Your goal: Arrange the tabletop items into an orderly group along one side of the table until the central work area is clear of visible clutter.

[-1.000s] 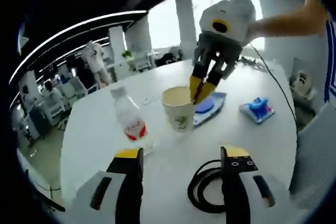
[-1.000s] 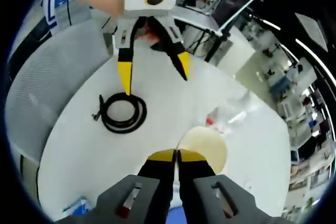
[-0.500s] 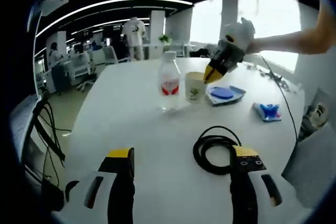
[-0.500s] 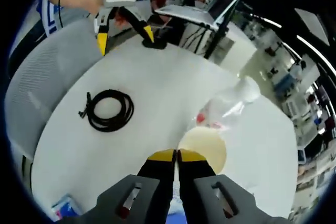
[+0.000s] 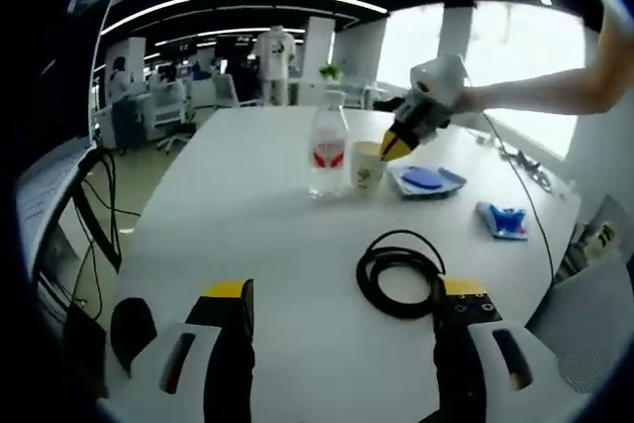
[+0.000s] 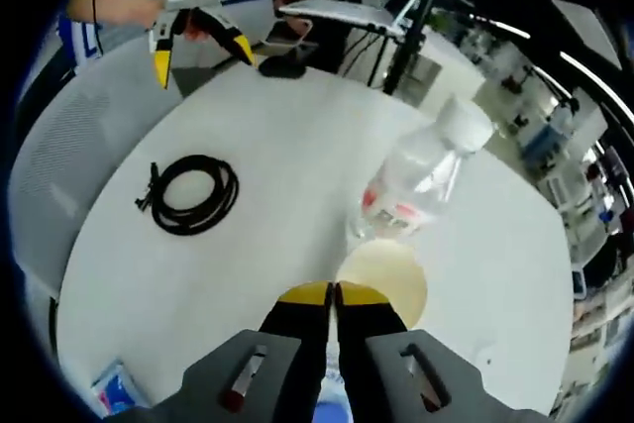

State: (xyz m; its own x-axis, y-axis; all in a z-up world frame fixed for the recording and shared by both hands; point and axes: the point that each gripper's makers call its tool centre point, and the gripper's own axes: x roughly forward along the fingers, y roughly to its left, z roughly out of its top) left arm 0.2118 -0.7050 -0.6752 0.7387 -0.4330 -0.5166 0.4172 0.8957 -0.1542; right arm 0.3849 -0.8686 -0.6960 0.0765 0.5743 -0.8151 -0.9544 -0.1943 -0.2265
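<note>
- In the left gripper view, the left gripper [image 5: 342, 309] hovers low over the near edge of the white table [image 5: 248, 225], its two yellow-tipped jaws spread wide with nothing between them.
- Just beyond its right jaw a coiled black cable [image 5: 398, 269] lies flat on the table; the right gripper view shows the same coil [image 6: 191, 193] well apart from the other items.
- Further in, a clear plastic bottle [image 5: 327, 151] with a red label and white cap stands upright, just beside a paper cup [image 5: 367, 165] with a small green print.
- The right gripper [image 5: 392, 146] reaches in from the right on an outstretched bare arm, angled down, its yellow tips at the cup's rim.
- In the right gripper view the right gripper [image 6: 334, 294] has its jaws pressed together on the near rim of the cup [image 6: 388, 279]; the cup's pale inside is seen from above, and what it holds cannot be told.
- The bottle [image 6: 421, 180] stands touching or nearly touching the cup's far side.
- Beside the cup, a white tray [image 5: 426, 181] holds a blue object, and a blue-and-white packet [image 5: 502, 220] lies farther right.
- At the far table edge in the right gripper view, the left gripper [image 6: 198, 42] hangs with jaws splayed.
</note>
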